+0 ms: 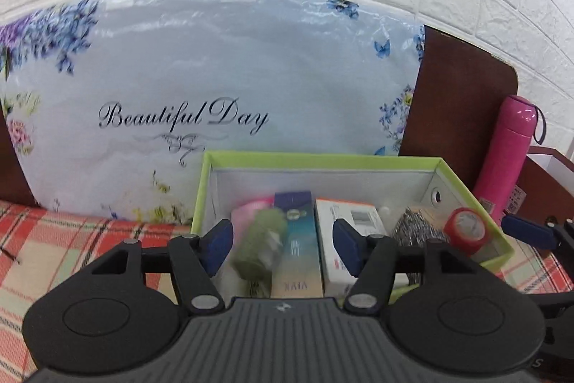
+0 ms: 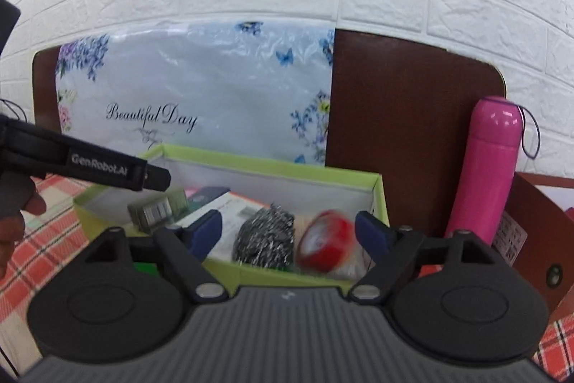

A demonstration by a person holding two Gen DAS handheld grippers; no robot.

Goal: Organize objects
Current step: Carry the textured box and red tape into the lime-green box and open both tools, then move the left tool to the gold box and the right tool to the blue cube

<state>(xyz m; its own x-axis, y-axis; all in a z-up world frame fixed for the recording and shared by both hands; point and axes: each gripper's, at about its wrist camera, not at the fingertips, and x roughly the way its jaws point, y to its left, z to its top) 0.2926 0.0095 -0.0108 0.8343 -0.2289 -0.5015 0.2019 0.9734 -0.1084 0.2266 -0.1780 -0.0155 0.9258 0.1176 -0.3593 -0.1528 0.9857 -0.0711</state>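
We could not identify the blurred green item (image 1: pixel 259 241); it lay in the box (image 1: pixel 466 183), between the left gripper's (image 1: pixel 281 241) open jaws, contact unclear. A red roll (image 2: pixel 324 244), also smeared, sat beside the scourer (image 2: pixel 265 237) between the right gripper's (image 2: pixel 288 234) open jaws. Cartons (image 1: pixel 353 232) were partly hidden by the fingers.

My left black hand-held gripper with blue finger pads (image 1: pixel 283 244) points forward, its fingers spread wide with nothing clamped between them. My right black hand-held gripper with blue finger pads (image 2: pixel 288 234) is level, likewise spread apart and gripping nothing. My bare left hand (image 2: pixel 14 221) grasps the left handle.
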